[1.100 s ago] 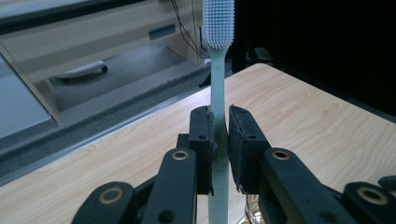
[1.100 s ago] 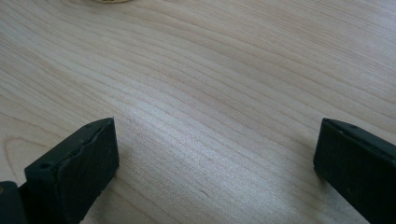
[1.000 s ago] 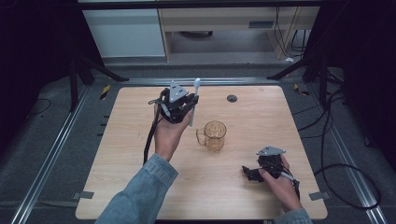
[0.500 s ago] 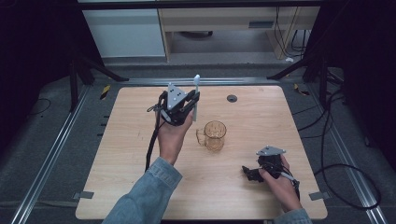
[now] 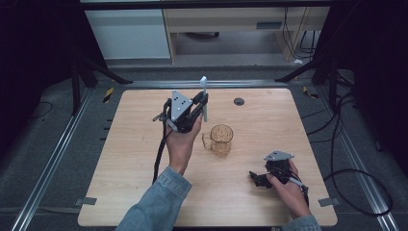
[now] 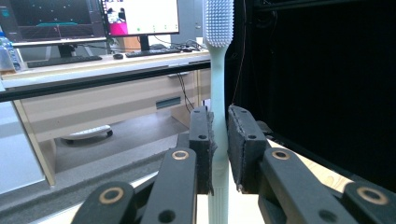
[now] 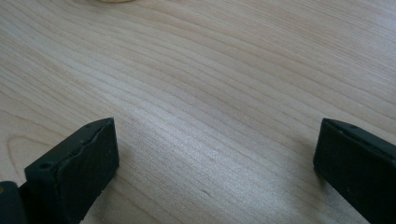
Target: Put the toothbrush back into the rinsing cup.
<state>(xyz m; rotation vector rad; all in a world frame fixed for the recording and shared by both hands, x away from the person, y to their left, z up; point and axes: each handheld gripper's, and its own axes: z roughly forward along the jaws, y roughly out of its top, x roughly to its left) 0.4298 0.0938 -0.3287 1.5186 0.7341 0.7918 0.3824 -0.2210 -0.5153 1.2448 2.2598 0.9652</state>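
Observation:
A pale silicone-bristled toothbrush [image 6: 218, 70] stands upright between the pads of my left gripper [image 6: 219, 149], which is shut on its handle. In the high view my left gripper [image 5: 199, 103] hangs above the table, just left of and behind a clear amber glass mug [image 5: 221, 139], with the toothbrush [image 5: 204, 96] head pointing up. My right gripper [image 5: 257, 178] rests low at the front right of the table. In the right gripper view its jaws stand wide apart, and my right gripper [image 7: 215, 154] has only bare wood between them.
The wooden table [image 5: 125, 159] has a small dark round hole [image 5: 239, 101] near its back edge. Metal rails [image 5: 53, 159] run along both sides, and black cables [image 5: 346, 159] lie on the floor at the right. A cabinet [image 5: 134, 33] stands beyond the table.
My left gripper has shifted slightly to the right with the toothbrush, closer to the mug. The right hand has stayed still.

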